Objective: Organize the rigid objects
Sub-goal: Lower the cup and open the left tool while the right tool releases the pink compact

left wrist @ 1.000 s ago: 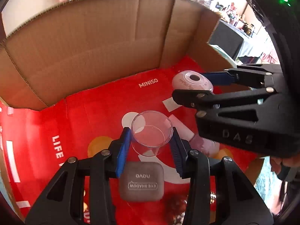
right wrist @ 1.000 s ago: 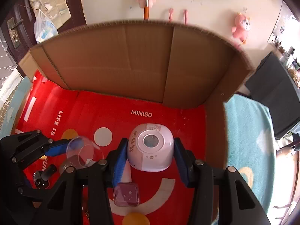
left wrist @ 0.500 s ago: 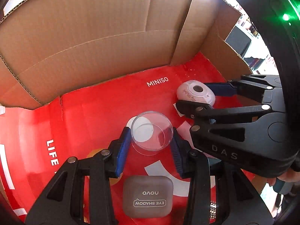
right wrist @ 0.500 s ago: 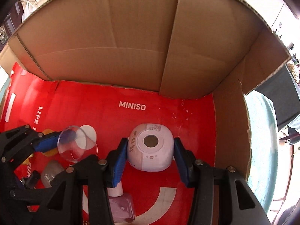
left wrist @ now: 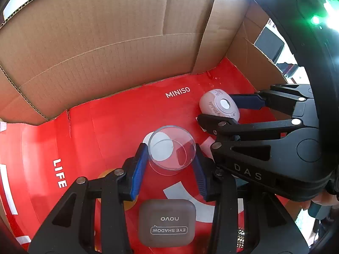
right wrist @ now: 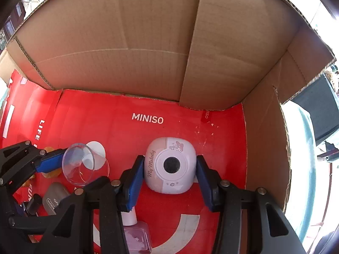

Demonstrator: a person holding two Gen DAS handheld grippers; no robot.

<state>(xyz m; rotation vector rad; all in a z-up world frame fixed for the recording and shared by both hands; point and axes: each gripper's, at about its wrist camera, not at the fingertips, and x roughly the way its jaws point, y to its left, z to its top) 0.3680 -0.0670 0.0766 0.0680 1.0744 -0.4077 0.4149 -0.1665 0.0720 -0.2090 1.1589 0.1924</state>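
My left gripper (left wrist: 169, 165) is shut on a clear plastic cup (left wrist: 171, 149) and holds it above the red floor of a cardboard box (left wrist: 106, 42). The cup also shows in the right wrist view (right wrist: 79, 165). My right gripper (right wrist: 169, 180) is shut on a white and pink My Melody device (right wrist: 170, 165), low over the box floor near the right wall. In the left wrist view the device (left wrist: 219, 105) sits between the right gripper's blue pads (left wrist: 247, 102).
A grey eye shadow case (left wrist: 167, 222) lies on the red floor below the cup. A pink bottle with a white cap (right wrist: 135, 235) lies under my right gripper. Cardboard walls (right wrist: 148, 42) stand at the back and right.
Both grippers have moved forward and down into the box, carrying the cup and the device. The back wall now fills more of both views.
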